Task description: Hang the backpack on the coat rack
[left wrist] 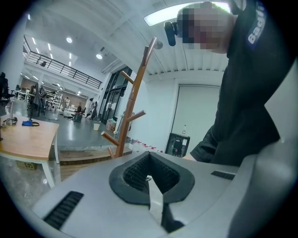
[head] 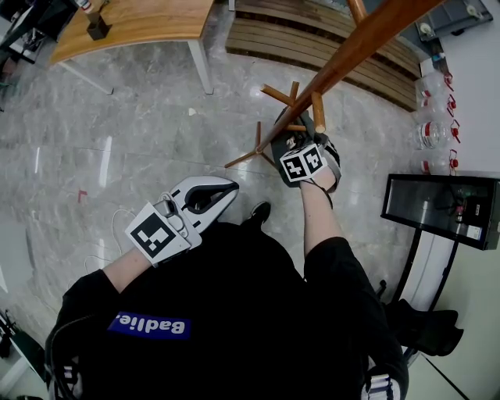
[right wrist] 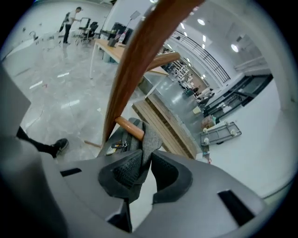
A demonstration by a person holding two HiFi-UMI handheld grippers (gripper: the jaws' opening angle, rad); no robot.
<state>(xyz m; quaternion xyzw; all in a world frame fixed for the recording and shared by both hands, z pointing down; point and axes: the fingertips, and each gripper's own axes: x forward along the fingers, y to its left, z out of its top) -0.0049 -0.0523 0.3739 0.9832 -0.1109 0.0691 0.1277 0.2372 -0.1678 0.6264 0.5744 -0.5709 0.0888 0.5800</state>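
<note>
The wooden coat rack (head: pixel 344 55) slants from the top right down to its lower pegs (head: pixel 277 95). My right gripper (head: pixel 311 139) is up against the pole, shut on the grey strap (right wrist: pixel 146 139) of the dark backpack (right wrist: pixel 116 145). The strap lies over a short wooden peg (right wrist: pixel 129 128) in the right gripper view (right wrist: pixel 144 167). In the head view only a dark bit of the backpack (head: pixel 281 125) shows behind the gripper. My left gripper (head: pixel 226 190) hangs lower, close to the person's body, shut on nothing (left wrist: pixel 150 179). From it the coat rack (left wrist: pixel 132 102) stands apart, further off.
A wooden table (head: pixel 133 23) stands at the far left, and a slatted wooden platform (head: pixel 312 39) lies behind the rack. A black screen on a stand (head: pixel 441 207) and several bottles (head: pixel 433 133) line the right wall. The person's shoe (head: pixel 260 211) is near the rack's foot.
</note>
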